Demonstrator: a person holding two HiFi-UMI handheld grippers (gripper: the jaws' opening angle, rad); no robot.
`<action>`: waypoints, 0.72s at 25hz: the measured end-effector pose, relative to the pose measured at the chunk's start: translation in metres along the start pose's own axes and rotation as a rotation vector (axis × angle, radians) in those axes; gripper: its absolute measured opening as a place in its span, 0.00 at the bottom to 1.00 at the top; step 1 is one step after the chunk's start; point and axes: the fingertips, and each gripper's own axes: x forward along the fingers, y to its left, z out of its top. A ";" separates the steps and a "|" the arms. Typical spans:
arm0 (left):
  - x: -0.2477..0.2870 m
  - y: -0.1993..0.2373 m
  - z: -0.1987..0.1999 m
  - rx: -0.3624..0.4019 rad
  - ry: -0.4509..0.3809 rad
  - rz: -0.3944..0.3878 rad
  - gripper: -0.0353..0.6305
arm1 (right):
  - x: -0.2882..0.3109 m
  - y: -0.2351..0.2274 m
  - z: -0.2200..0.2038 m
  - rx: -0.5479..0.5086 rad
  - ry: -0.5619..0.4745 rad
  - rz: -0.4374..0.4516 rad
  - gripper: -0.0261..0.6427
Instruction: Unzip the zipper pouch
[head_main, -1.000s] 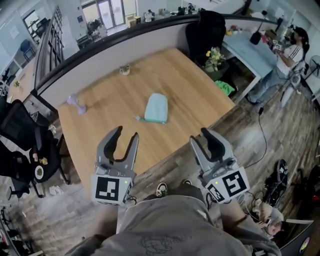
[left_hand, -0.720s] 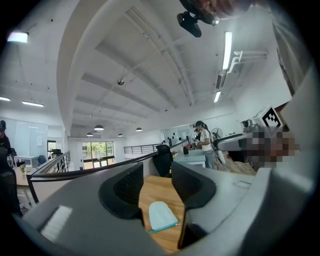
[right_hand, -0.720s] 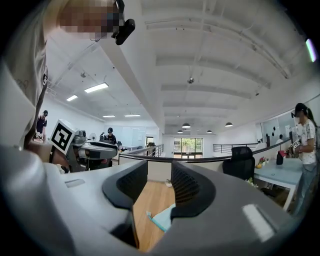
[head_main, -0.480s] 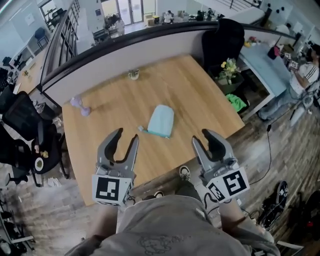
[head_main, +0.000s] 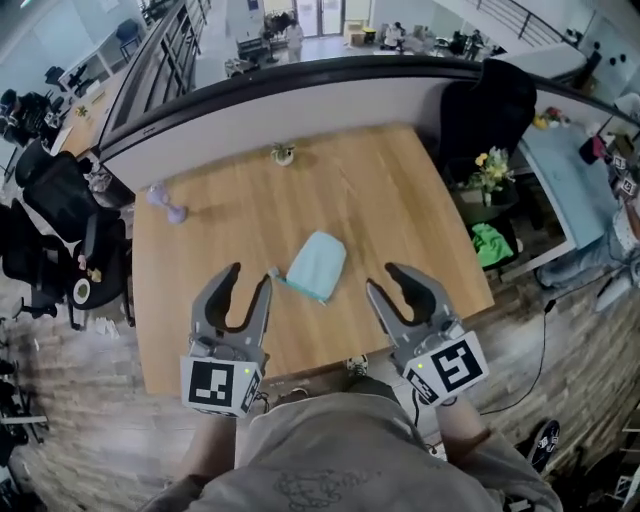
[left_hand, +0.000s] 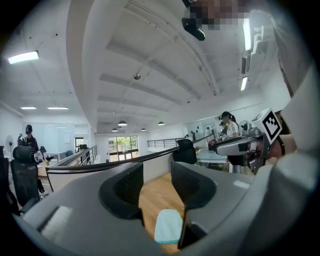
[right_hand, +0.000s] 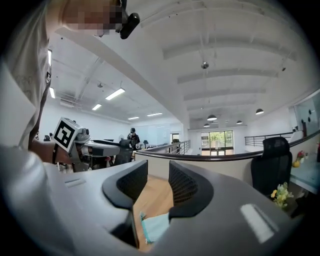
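A light teal zipper pouch (head_main: 316, 264) lies flat on the wooden table (head_main: 230, 215), its zip pull sticking out at its left end. Both grippers hover apart from it, near the table's front edge. My left gripper (head_main: 249, 275) is open, below and left of the pouch. Off to the pouch's lower right, my right gripper (head_main: 384, 276) is open too. Between the left jaws in the left gripper view the pouch (left_hand: 168, 226) shows low down. The right gripper view catches the pouch (right_hand: 155, 226) below its jaws.
A purple dumbbell (head_main: 166, 203) lies at the table's left. A small plant pot (head_main: 283, 154) stands at the far edge by the partition wall (head_main: 300, 105). Black office chairs (head_main: 55, 215) stand left; a flower pot (head_main: 492, 172) and black chair stand right.
The head view has swung forward over the table, so the pouch now lies closer between the two grippers. Both grippers stay open and hold nothing.
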 end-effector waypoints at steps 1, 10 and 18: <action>0.004 -0.003 0.000 -0.001 0.007 0.023 0.31 | 0.001 -0.007 0.000 -0.004 0.002 0.023 0.25; 0.009 -0.010 0.006 -0.008 0.025 0.211 0.31 | 0.018 -0.042 -0.006 -0.030 0.022 0.198 0.25; -0.004 -0.011 0.002 0.010 0.060 0.258 0.31 | 0.026 -0.041 -0.010 -0.039 0.039 0.252 0.25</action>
